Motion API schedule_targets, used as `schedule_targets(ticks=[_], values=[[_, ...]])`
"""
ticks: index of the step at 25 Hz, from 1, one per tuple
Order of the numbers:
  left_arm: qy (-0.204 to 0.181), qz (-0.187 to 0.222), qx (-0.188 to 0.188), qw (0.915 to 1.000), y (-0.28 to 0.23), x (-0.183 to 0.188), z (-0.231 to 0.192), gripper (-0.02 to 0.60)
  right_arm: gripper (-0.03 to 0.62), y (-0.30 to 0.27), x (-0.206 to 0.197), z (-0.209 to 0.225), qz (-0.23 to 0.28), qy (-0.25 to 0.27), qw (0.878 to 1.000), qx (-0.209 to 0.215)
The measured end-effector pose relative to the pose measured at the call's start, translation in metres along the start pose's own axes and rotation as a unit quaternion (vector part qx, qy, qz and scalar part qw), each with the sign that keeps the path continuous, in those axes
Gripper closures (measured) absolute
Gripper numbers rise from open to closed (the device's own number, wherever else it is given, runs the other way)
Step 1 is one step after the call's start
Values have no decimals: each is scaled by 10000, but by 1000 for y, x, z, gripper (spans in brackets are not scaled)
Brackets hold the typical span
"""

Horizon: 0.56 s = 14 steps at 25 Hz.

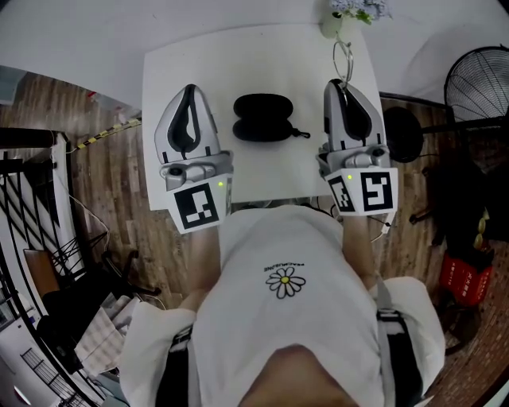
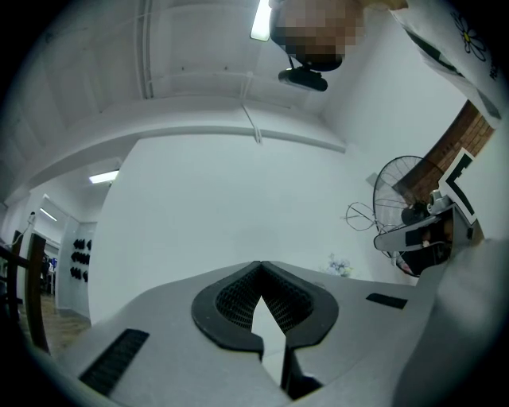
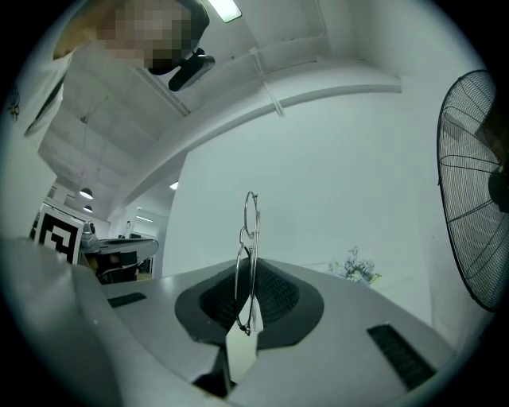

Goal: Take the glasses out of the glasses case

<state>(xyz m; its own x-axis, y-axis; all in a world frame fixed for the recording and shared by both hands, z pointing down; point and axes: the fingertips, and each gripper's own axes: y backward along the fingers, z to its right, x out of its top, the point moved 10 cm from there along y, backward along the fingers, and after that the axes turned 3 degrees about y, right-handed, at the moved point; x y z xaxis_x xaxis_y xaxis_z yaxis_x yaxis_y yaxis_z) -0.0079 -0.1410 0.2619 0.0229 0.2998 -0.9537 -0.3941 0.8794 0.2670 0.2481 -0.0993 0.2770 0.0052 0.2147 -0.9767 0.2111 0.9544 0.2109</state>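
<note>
Jaws of the right gripper [image 3: 249,269] clamp the glasses [image 3: 250,237] upright; left gripper [image 2: 261,267] jaws meet on nothing. Case [image 1: 262,117] lies on table [image 1: 184,65] between them, apparently closed.

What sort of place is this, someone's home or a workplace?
Probably a workshop or lab room, not a home: a white table on a wooden floor, a standing fan beside it, strip lights overhead.
</note>
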Motion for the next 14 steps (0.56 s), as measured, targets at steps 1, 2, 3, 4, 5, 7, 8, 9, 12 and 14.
schedule_targets(ticks=[1,2,3,4,5,7,8,9,12,14], values=[[10,-8,7,10000,-1,-1,0,565,576,0,0,0,9,-10,10000,-8],[13,-8,10,10000,-1,-1,-1,565,576,-1,1,0,14,-17,10000,-17],[11,-5,10,10000,-1,-1,-2,565,576,-1,1,0,18,-16,10000,-27],[10,0,7,10000,-1,-2,-2,565,576,-1,2,0,22,-10,10000,-35],[14,4,4,10000,-2,-2,-3,565,576,-1,2,0,25,-2,10000,-43],[25,4,3,10000,-2,-3,-3,565,576,-1,2,0,22,14,10000,-55],[27,1,3,10000,-2,-3,-3,565,576,-1,2,0,21,20,10000,-60],[28,-1,2,10000,-1,-3,-3,565,576,-1,2,0,22,26,10000,-64],[12,10,-9,10000,1,-2,-3,565,576,0,3,0,43,39,10000,-75],[-5,13,-14,10000,2,-2,-4,565,576,0,4,0,60,45,9999,-81]])
